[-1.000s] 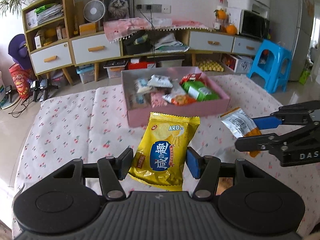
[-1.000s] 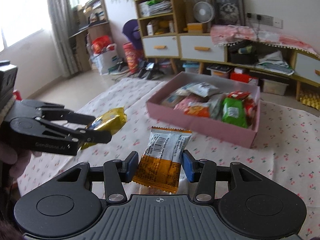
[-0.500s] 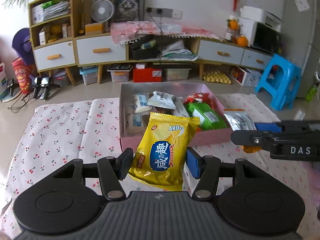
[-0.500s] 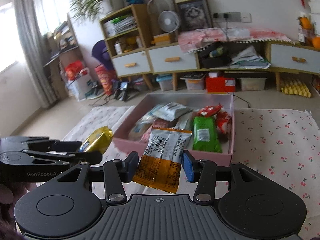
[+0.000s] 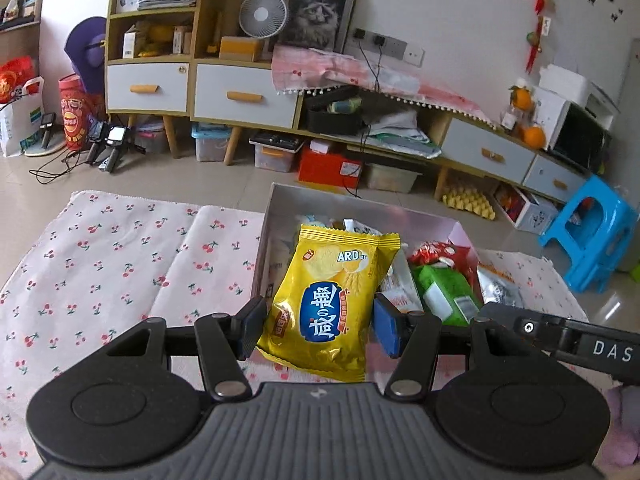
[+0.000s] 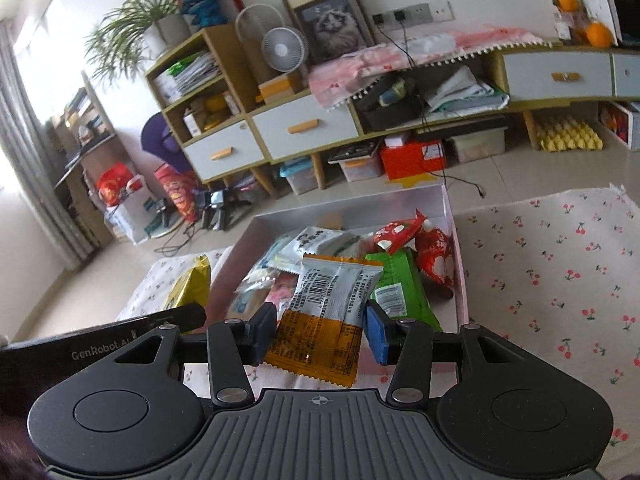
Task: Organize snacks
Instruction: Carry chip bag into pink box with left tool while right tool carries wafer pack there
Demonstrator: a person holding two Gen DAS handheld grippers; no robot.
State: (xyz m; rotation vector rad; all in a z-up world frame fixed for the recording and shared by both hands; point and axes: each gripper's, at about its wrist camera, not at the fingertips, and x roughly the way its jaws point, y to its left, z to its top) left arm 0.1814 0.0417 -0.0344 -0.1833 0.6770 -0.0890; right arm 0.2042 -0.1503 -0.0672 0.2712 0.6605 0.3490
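My left gripper (image 5: 318, 330) is shut on a yellow chip bag (image 5: 330, 300), held upright over the near edge of the pink box (image 5: 276, 208). My right gripper (image 6: 320, 330) is shut on a silver and orange snack packet (image 6: 326, 320), also held above the pink box (image 6: 448, 200). The box holds several snacks, among them a green packet (image 6: 394, 284) and red wrappers (image 6: 436, 256). The right gripper (image 5: 560, 334) shows at the right of the left wrist view. The left gripper (image 6: 120, 334) with the yellow bag (image 6: 192, 284) shows at the left of the right wrist view.
A white cloth with cherries (image 5: 120, 256) covers the surface around the box. Beyond it lie tiled floor, a low cabinet with drawers (image 5: 244, 94), storage bins, a red box (image 5: 328, 166) and a blue plastic stool (image 5: 592, 232).
Both grippers have moved forward toward the box with their packets and rolled. The box now lies right under and behind both held snacks. Neither grip has changed.
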